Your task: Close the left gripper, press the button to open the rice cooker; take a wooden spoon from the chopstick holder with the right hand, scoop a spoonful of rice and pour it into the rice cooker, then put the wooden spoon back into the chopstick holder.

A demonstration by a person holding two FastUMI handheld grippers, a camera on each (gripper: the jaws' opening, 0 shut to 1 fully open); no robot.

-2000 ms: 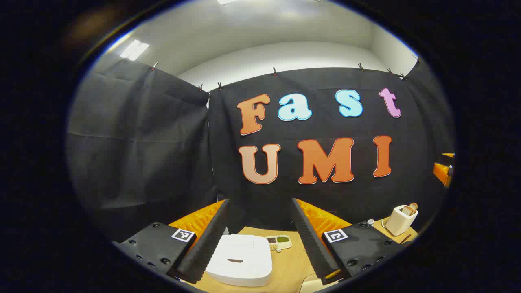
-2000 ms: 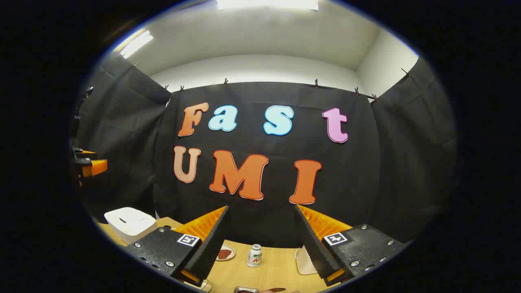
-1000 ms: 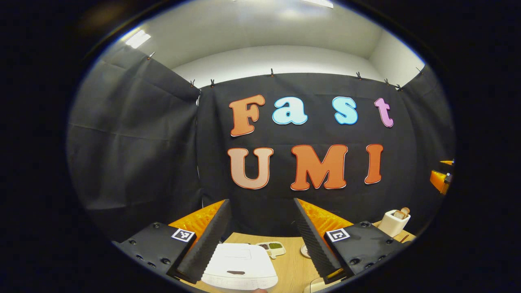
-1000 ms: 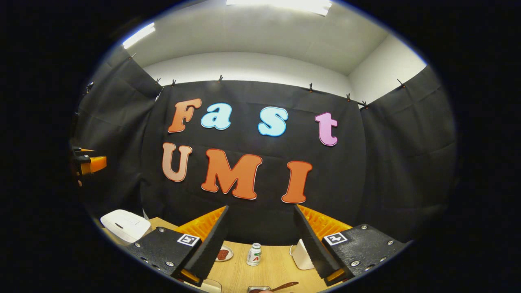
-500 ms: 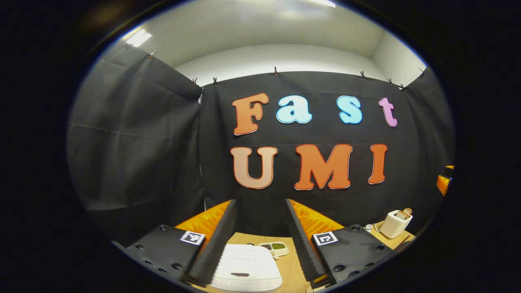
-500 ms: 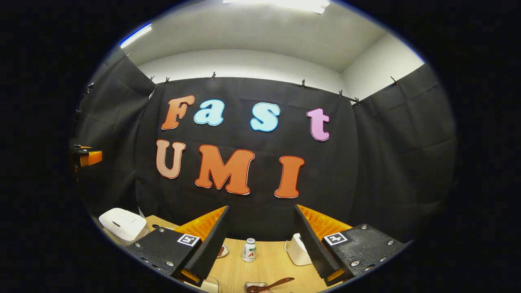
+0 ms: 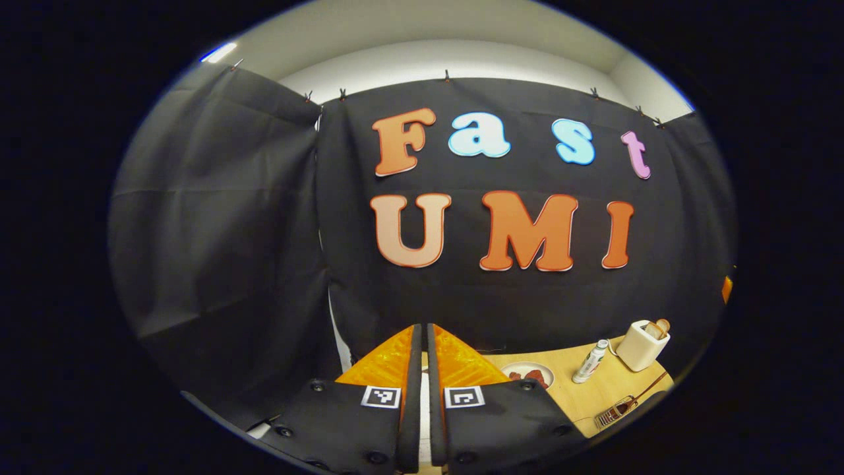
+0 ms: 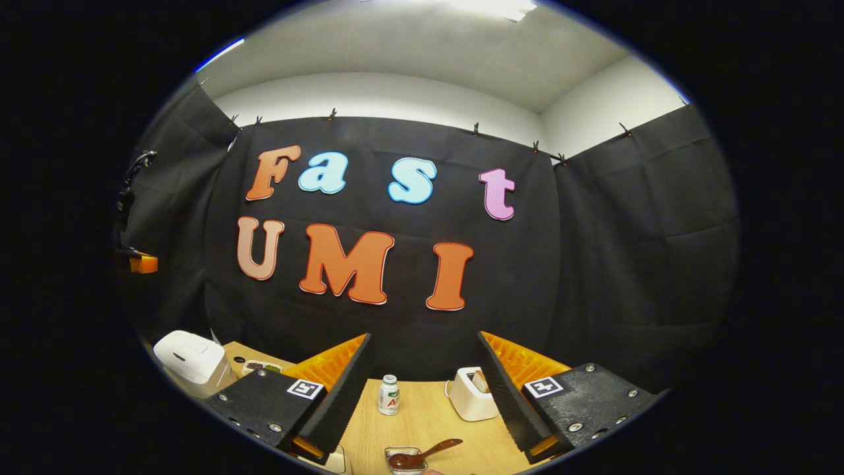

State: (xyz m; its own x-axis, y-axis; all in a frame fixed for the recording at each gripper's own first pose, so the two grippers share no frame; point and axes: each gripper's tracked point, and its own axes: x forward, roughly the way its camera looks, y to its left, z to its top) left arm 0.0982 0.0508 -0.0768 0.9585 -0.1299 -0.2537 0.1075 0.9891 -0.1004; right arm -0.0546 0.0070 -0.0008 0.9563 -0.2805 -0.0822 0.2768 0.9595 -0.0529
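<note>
The left gripper [image 7: 420, 389] is seen with its fingers brought together, nothing between them, held above the table [image 7: 593, 389]. The right gripper [image 8: 422, 389] is held with its fingers spread wide and empty. The rice cooker [image 8: 189, 357] is found at the table's far left, lid down. A wooden spoon [image 8: 422, 454] is seen in a holder [image 8: 402, 456] just ahead of the right gripper. A bottle [image 8: 388, 394] and a toaster [image 8: 471, 394] are set behind it.

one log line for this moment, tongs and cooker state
left tongs: shut, empty | right tongs: open, empty | rice cooker: lid down | wooden spoon: untouched
</note>
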